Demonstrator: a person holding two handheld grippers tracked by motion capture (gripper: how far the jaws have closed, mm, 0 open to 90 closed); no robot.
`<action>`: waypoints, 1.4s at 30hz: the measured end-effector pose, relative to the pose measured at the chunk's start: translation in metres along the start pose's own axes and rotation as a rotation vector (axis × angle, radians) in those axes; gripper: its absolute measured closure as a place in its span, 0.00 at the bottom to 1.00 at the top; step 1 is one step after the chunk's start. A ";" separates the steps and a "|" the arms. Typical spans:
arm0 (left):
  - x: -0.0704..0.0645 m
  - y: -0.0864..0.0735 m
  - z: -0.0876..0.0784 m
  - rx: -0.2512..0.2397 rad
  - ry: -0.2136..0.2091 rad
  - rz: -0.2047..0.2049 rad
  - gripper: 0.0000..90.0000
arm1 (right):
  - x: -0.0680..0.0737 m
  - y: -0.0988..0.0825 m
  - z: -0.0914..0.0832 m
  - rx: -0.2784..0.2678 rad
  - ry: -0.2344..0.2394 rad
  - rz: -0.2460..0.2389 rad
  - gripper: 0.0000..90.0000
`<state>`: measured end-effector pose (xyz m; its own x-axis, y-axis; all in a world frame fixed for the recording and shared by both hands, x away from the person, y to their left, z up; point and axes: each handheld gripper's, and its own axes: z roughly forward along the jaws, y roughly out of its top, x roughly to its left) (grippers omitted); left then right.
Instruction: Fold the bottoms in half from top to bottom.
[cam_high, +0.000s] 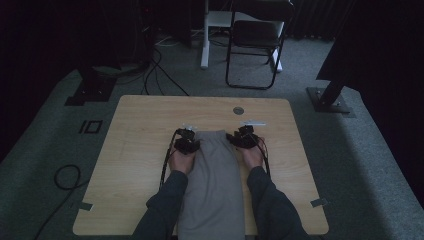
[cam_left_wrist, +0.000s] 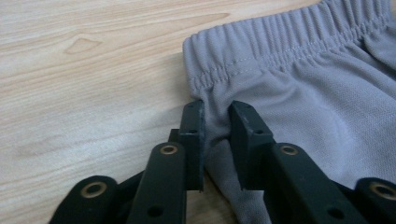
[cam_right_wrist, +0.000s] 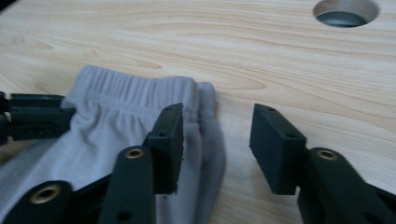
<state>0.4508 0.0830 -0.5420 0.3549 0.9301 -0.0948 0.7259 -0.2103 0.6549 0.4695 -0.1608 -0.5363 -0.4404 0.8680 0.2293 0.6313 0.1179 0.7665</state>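
While the grey trousers (cam_high: 212, 185) lie mid-frame on the table (cam_high: 135, 150), the left tool (cam_left_wrist: 217, 135) pinches their waistband edge. The right tool (cam_right_wrist: 217, 144) stands apart, straddling the opposite edge.

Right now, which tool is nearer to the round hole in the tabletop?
Right. The right tool sits at the grey pants' waistband corner, just below the hole. The left tool is at the opposite waistband corner, farther off.

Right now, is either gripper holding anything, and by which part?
The left gripper pinches the grey trousers at their side edge below the waistband; the right gripper is open.
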 end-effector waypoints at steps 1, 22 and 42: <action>0.001 0.001 0.001 -0.004 -0.008 -0.007 0.73 | 0.000 0.001 0.002 0.004 0.012 0.010 0.58; 0.001 0.040 -0.019 -0.084 -0.081 0.103 0.96 | 0.018 0.030 0.016 0.089 -0.044 -0.034 0.92; -0.015 0.133 -0.123 -0.421 -0.083 0.200 0.96 | 0.030 0.133 -0.083 -0.361 -0.004 -0.104 0.91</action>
<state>0.4691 0.0779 -0.3614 0.5214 0.8532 0.0157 0.3429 -0.2263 0.9117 0.4872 -0.1595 -0.3774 -0.4870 0.8625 0.1375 0.3177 0.0283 0.9478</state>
